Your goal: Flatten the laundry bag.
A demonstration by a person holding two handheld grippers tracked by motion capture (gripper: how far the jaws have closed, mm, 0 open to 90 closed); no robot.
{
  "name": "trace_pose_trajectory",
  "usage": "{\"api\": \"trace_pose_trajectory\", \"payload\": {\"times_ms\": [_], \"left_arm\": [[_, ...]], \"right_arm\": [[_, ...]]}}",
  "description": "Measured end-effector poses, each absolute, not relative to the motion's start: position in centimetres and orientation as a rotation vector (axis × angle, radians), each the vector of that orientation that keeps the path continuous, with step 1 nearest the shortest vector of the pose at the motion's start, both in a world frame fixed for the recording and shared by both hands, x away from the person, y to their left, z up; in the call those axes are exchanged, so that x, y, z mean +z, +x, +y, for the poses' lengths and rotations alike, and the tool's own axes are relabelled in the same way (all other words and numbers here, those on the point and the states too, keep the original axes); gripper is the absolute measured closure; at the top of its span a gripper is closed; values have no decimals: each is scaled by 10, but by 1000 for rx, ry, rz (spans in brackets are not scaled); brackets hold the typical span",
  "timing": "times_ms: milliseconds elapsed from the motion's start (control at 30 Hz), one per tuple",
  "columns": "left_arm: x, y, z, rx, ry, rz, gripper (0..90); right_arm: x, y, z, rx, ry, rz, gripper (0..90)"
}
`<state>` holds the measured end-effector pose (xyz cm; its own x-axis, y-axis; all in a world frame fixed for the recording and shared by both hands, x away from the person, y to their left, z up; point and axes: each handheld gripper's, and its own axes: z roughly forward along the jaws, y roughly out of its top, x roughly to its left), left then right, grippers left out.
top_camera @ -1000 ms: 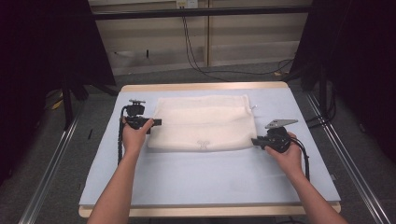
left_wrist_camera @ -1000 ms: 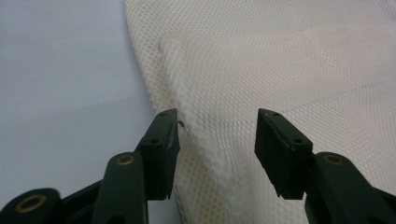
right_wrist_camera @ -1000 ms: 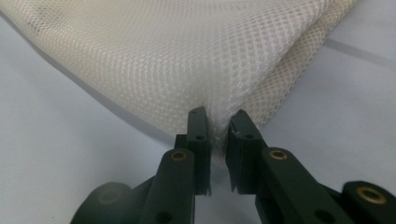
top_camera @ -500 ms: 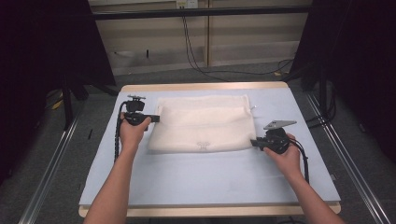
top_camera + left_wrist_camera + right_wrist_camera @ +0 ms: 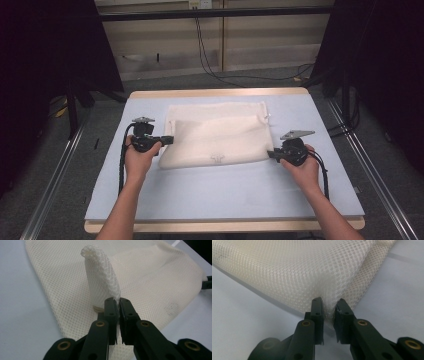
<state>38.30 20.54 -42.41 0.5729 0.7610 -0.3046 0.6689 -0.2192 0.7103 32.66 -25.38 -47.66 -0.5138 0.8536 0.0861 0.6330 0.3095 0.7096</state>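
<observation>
Where the left gripper (image 5: 117,302) meets the cloth, its two black jaws have just been closing and now stand nearly together, pinching a raised fold of the cream mesh bag (image 5: 140,277) that stands up as a narrow peak above the pads. At the opposite end, the right gripper (image 5: 328,305) has its jaws drawn close on a gathered corner of the same mesh, with a little puckered fabric filling the small gap between them. Outward from both grips, the mesh bag (image 5: 215,135) lies flat in the middle of the table, nearer the far edge than the near one, folded so that an upper layer covers most of a slightly longer layer behind it. Whether anything is inside the bag cannot be told; it lies thin and flat, and a faint dark mark shows near its near edge in the high view. From above, the left gripper (image 5: 170,140) sits at the bag's left edge and the right gripper (image 5: 271,154) at its near right corner, each held in a hand with a black cable trailing back along the forearm. Beneath it all is the pale blue table top (image 5: 225,190), with a wooden rim showing at the far and near sides.
</observation>
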Motion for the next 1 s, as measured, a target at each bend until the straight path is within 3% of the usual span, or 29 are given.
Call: {"api": "trace_pose_trajectory", "payload": {"times_ms": [1000], "left_arm": [[-458, 325, 212, 1, 2000, 1095, 856]], "right_arm": [[-476, 333, -251, 989, 1400, 2251, 748]]}}
